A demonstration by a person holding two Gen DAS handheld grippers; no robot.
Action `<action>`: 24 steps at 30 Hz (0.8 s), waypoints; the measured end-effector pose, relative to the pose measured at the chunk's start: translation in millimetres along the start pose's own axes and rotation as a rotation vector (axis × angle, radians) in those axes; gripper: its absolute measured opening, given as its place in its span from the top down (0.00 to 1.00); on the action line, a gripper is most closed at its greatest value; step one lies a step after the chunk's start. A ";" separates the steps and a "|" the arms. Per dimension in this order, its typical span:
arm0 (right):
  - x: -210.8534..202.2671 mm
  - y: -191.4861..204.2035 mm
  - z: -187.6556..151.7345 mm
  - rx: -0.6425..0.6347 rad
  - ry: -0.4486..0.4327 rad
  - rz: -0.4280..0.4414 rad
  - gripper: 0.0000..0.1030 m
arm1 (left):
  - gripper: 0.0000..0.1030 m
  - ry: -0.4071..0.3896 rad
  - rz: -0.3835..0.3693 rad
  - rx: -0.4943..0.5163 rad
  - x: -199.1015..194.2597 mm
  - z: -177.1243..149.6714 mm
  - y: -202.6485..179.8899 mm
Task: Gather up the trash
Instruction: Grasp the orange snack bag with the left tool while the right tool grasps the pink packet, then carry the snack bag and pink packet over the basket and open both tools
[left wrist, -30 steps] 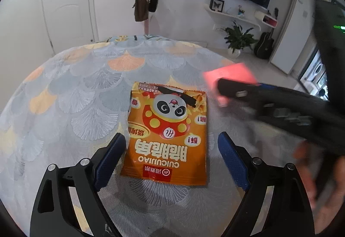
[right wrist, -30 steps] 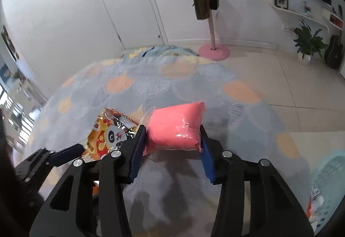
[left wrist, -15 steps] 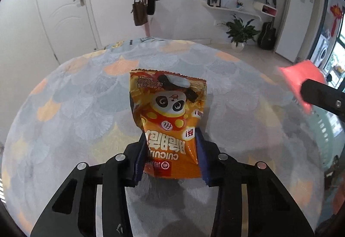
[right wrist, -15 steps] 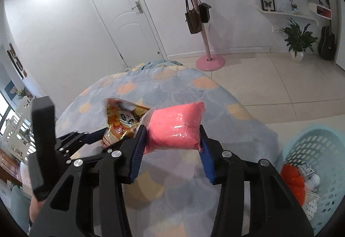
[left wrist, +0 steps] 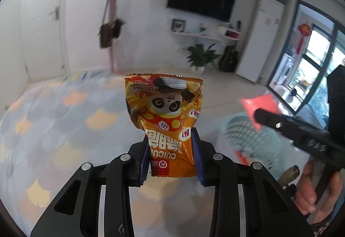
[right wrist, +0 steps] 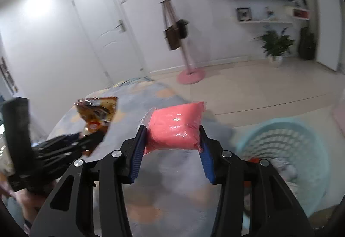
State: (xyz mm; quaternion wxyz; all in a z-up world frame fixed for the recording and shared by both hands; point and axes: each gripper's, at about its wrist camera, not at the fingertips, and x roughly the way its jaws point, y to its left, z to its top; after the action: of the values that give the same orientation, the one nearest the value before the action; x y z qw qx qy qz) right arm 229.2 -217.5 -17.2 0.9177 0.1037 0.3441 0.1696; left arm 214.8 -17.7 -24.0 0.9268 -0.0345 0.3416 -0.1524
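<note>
My left gripper point(left wrist: 171, 155) is shut on an orange panda snack bag point(left wrist: 166, 116) and holds it upright in the air above the table. My right gripper point(right wrist: 172, 146) is shut on a pink packet point(right wrist: 175, 127), also lifted off the table. The pink packet point(left wrist: 258, 105) and the right gripper show at the right of the left wrist view. The snack bag point(right wrist: 97, 114) shows at the left of the right wrist view. A light blue mesh basket point(right wrist: 286, 148) stands on the floor at the right, below the table's edge, with some trash inside.
The round table point(left wrist: 64, 129) has a scale-patterned cloth in grey, blue and orange. The basket point(left wrist: 248, 140) shows past the table's right edge. A pink coat stand point(right wrist: 189, 73) with bags, a white door, a potted plant point(right wrist: 276, 47) and a wall TV stand beyond.
My left gripper closed on the snack bag and lifted it off the table. Both grippers have swung to the right, bringing the basket into view.
</note>
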 end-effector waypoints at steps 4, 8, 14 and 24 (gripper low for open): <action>-24.3 -30.7 -0.9 0.050 -0.026 -0.056 0.58 | 0.68 -0.024 -0.076 0.040 4.4 11.1 -43.4; -43.0 -63.0 -6.1 0.103 -0.041 -0.106 0.58 | 0.68 -0.016 -0.128 0.083 17.7 14.2 -82.9; -55.1 -118.7 -26.4 0.209 -0.011 -0.197 0.58 | 0.68 0.057 -0.217 0.100 53.5 6.2 -127.5; -24.5 -178.4 -74.8 0.365 0.120 -0.345 0.57 | 0.51 0.188 -0.274 0.101 116.2 -26.1 -152.3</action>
State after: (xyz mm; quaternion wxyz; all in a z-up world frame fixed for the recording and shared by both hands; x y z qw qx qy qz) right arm 204.8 -385.7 -112.9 0.8769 0.1974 0.4356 -0.0484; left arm 242.3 -197.1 -90.7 0.8619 -0.0198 0.4106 -0.2968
